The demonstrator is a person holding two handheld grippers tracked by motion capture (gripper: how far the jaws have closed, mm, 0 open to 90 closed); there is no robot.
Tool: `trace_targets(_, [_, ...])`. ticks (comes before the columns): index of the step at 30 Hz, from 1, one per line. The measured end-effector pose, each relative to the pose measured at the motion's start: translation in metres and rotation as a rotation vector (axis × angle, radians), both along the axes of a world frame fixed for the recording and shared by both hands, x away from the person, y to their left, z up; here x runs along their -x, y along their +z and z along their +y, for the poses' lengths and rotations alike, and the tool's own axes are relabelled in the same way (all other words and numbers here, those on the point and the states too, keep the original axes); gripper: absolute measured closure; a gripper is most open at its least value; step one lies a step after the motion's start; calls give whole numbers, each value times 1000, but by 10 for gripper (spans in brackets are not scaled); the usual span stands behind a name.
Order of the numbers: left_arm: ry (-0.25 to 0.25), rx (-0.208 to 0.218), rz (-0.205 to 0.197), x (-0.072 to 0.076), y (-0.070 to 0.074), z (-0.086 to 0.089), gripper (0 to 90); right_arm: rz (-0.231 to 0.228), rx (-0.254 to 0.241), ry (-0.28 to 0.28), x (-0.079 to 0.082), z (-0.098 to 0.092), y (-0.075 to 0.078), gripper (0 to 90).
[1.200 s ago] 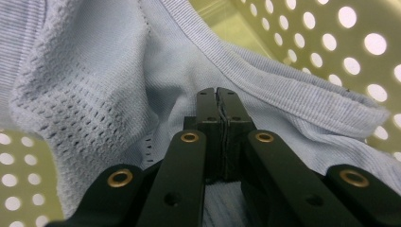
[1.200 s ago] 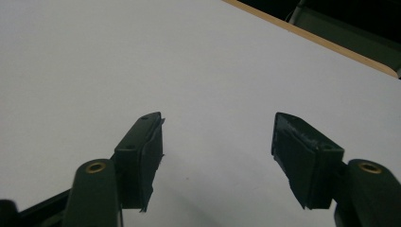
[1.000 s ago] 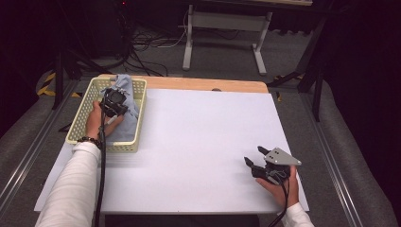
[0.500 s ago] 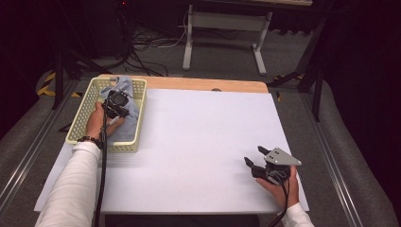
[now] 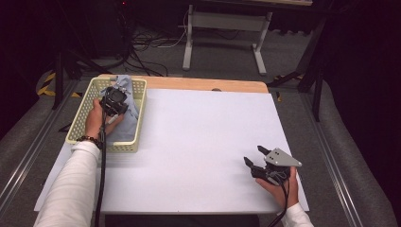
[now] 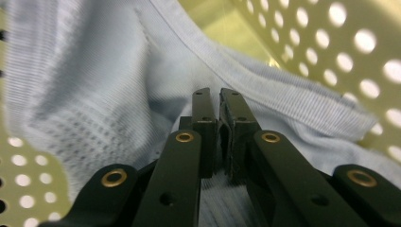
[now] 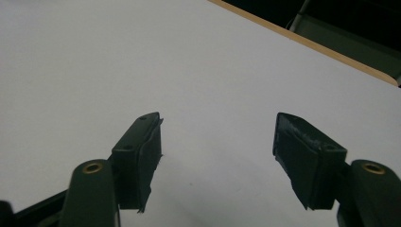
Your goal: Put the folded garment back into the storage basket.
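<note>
pale blue cloth [image 6: 94, 90] lay in perforated basket [image 5: 87, 137]; since a second earlier left gripper [image 6: 218, 101] barely shifted, fingers clamped on a fold, ready to lift. right gripper [image 7: 217, 142] idle, fingers apart, over bench [image 5: 203, 142].

Your work surface is a white sheet [image 5: 198, 142] laid over a wooden table [image 5: 203, 84]. Beyond its far edge you see grey carpet [image 5: 227, 61], a white metal stand [image 5: 224, 21] and loose black cables [image 5: 142, 42]. Yellow-black hazard tape [image 5: 47, 85] marks the floor at left. The surroundings are dark.
</note>
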State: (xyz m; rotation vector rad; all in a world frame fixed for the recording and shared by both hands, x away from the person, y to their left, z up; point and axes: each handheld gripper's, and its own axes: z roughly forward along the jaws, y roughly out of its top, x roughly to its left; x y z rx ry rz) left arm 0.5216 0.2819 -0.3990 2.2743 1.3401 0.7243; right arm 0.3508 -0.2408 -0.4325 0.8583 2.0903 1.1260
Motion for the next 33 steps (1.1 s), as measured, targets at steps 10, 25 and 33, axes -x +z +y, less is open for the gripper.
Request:
trace_targets(10, [13,31,-118,6,13,-1,812,-14,6,32,2,6,-1,316])
trace_targets(25, [7,69,-257,18,30,-18,582,-24,-4,42,3,11,-4,280])
trace_targets(33, [-6,82,-290,19,31,-27,485,-16,10,60,3,16,-6,278])
